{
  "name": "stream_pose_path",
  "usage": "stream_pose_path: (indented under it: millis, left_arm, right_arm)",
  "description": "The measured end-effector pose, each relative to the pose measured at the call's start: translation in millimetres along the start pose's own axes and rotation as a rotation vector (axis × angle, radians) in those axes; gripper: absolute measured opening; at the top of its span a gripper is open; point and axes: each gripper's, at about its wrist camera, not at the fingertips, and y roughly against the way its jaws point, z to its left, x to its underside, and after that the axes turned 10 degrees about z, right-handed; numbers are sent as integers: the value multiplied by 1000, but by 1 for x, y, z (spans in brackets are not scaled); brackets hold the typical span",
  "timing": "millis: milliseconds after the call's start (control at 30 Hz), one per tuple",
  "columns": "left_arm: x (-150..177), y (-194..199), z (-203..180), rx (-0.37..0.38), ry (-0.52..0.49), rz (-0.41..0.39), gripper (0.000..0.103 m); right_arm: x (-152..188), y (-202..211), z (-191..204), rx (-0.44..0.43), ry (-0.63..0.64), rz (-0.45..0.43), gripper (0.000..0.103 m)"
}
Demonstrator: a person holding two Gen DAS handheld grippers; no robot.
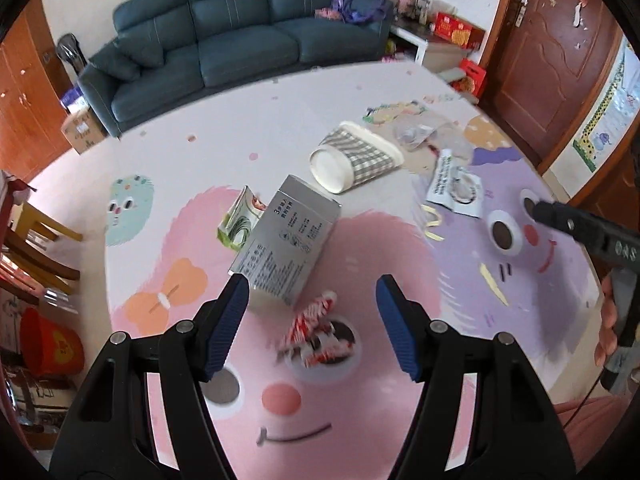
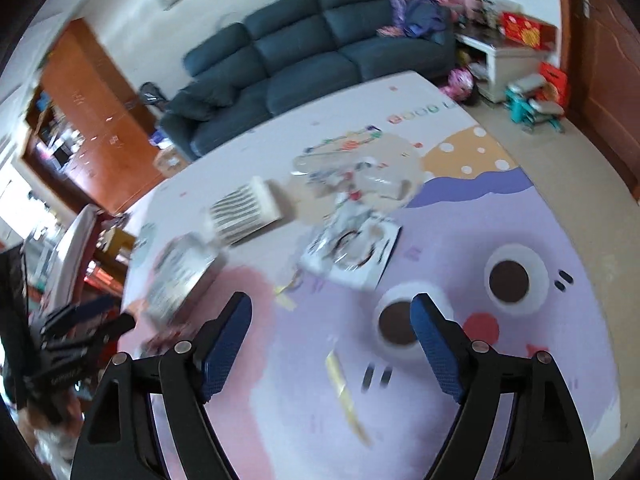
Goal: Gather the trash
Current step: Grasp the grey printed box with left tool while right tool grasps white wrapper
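Note:
Trash lies scattered on a pastel play mat [image 1: 360, 248]. My left gripper [image 1: 313, 282] is open above the mat. A crumpled red-and-white wrapper [image 1: 316, 332] lies on the mat below its gap, and a grey carton [image 1: 286, 240] just beyond its left pad. A green-and-white packet [image 1: 240, 220] lies beside the carton. A checked bin [image 1: 354, 158] lies tipped on its side farther off. My right gripper [image 2: 331, 300] is open over the purple part of the mat, empty. A yellow strip [image 2: 344, 392] lies under it. A white packet [image 2: 352, 256] and clear plastic [image 2: 360, 168] lie ahead.
A dark blue sofa [image 1: 240, 36] lines the far edge of the mat. A brown door [image 1: 560, 60] stands at the right, and a cardboard box [image 1: 82, 130], wooden chairs [image 1: 36, 240] and a red bucket [image 1: 50, 344] at the left. A white cabinet [image 2: 508, 60] is at the back right.

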Motion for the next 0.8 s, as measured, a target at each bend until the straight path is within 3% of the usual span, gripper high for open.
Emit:
stream_pose_path:
  millis: [133,367,600,800]
  left_arm:
    - [-23,-38,9,9,-7,87,63]
    - [-45,-70,15,-13,-14,128,63]
    - [-54,-81,13,-34,-54,138,63]
    - [-58,-90,4,-57,-93,161,63]
  right_arm:
    - [-31,-40,-19,2,-100,48,83]
    - [-56,-91,-27,47,-211,105,83]
    - [-66,-124,2,179,-160,118,94]
    - [-68,-146,24,335,-50,120,94]
